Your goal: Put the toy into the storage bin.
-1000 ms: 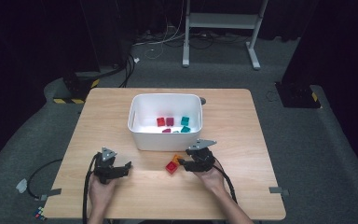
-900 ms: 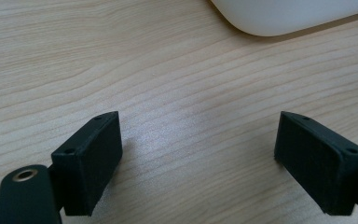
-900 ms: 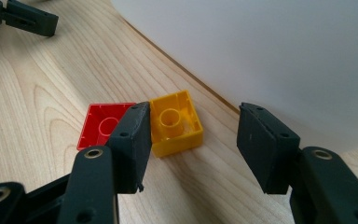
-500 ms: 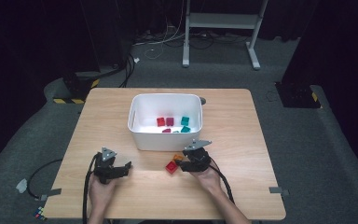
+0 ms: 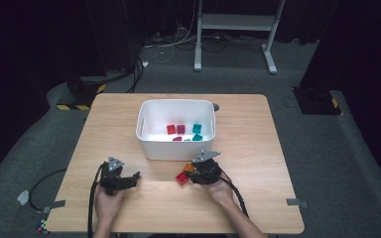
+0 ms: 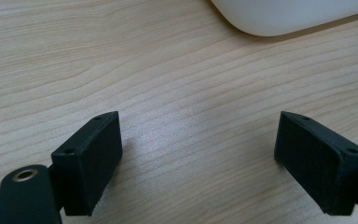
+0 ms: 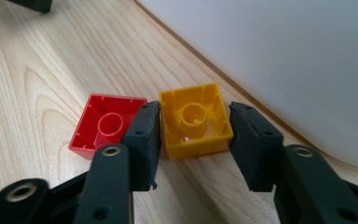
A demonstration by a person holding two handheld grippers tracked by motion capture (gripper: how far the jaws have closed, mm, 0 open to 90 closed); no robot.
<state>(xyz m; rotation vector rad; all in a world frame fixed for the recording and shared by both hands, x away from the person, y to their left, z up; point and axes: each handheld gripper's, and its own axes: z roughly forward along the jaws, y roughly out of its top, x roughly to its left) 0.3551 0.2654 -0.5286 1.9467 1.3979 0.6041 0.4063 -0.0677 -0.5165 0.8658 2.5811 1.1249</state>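
Pale wood grain covered the desk (image 5: 258,148), its near edge at six o'clock where the person's forearms came in. On the near left, the left gripper (image 5: 129,179) rested low over bare wood, its fingers (image 6: 91,154) spread wide apart and holding nothing. Toward five o'clock of the desk's middle, the right gripper (image 7: 193,135) had its fingers on either side of the yellow block (image 7: 195,119), which lay hollow side up on the desk; they were close against its sides, though whether they already pressed it could not be told. A red block (image 7: 103,123), also upturned, lay just beside it at nine o'clock in the right gripper view, touching the outside of one finger. Just beyond both, at twelve o'clock, stood the white bin (image 5: 149,124), where several red, magenta and teal blocks (image 5: 182,132) already lay. Judged from that, most of the sorting looked done, with these two blocks left. Farther off, grey carpet (image 5: 327,163), loose cables (image 5: 178,47) and a white frame's legs (image 5: 270,34) faded into a dark room.
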